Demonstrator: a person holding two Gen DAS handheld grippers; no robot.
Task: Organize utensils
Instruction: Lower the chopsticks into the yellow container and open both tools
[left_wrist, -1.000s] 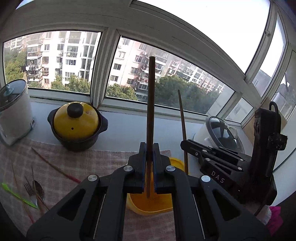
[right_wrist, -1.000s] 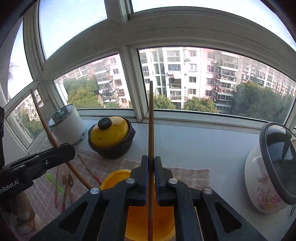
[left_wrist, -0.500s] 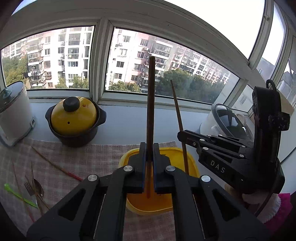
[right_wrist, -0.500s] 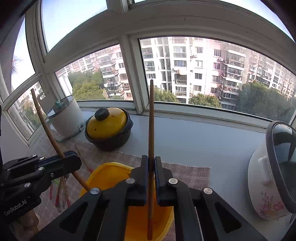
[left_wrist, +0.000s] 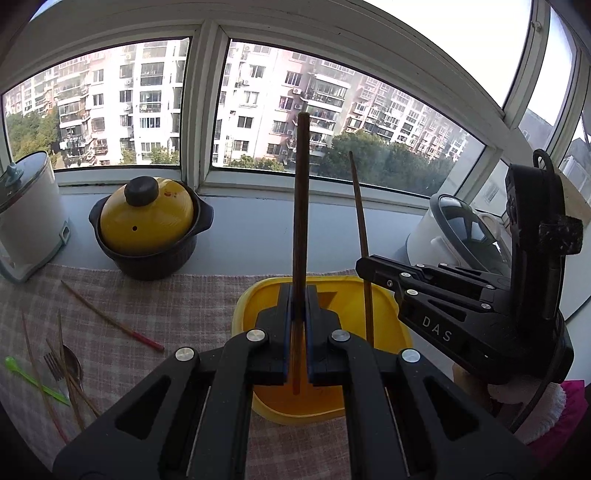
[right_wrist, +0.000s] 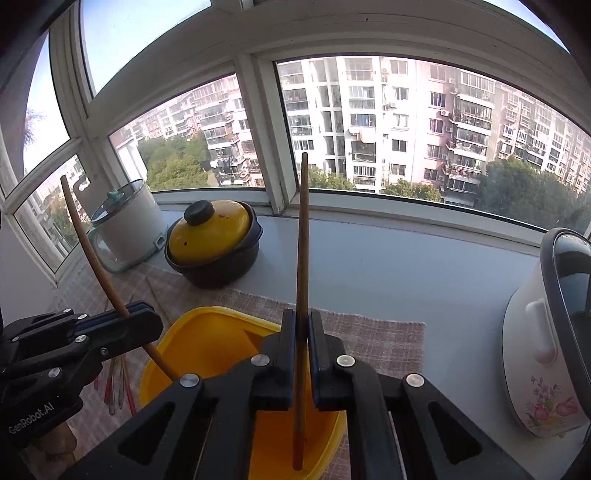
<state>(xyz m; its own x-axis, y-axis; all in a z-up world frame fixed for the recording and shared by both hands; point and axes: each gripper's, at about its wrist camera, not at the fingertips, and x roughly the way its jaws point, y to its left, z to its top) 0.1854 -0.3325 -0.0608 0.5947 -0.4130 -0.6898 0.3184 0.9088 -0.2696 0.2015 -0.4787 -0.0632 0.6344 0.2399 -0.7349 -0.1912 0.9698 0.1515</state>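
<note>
In the left wrist view my left gripper (left_wrist: 298, 291) is shut on a brown chopstick (left_wrist: 302, 203) that stands upright, its lower end over the yellow container (left_wrist: 384, 321). To its right, my right gripper (left_wrist: 364, 264) grips a second chopstick (left_wrist: 358, 206) over the same container. The right wrist view shows my right gripper (right_wrist: 302, 317) shut on its chopstick (right_wrist: 303, 229), whose lower tip hangs inside the yellow container (right_wrist: 207, 339). My left gripper (right_wrist: 147, 317) is at the left there, holding its slanted chopstick (right_wrist: 88, 243).
A red-tipped chopstick (left_wrist: 110, 321), a fork (left_wrist: 53, 365), a green utensil (left_wrist: 33, 380) and more sticks lie on the checked cloth (left_wrist: 166, 302) at left. A yellow-lidded black pot (left_wrist: 147, 229) and a white cooker (left_wrist: 26, 221) stand at the back, a rice cooker (right_wrist: 546, 350) at right.
Both grippers have sunk with their chopsticks toward the yellow container, which now sits larger and nearer under them. Both grips are unchanged.
</note>
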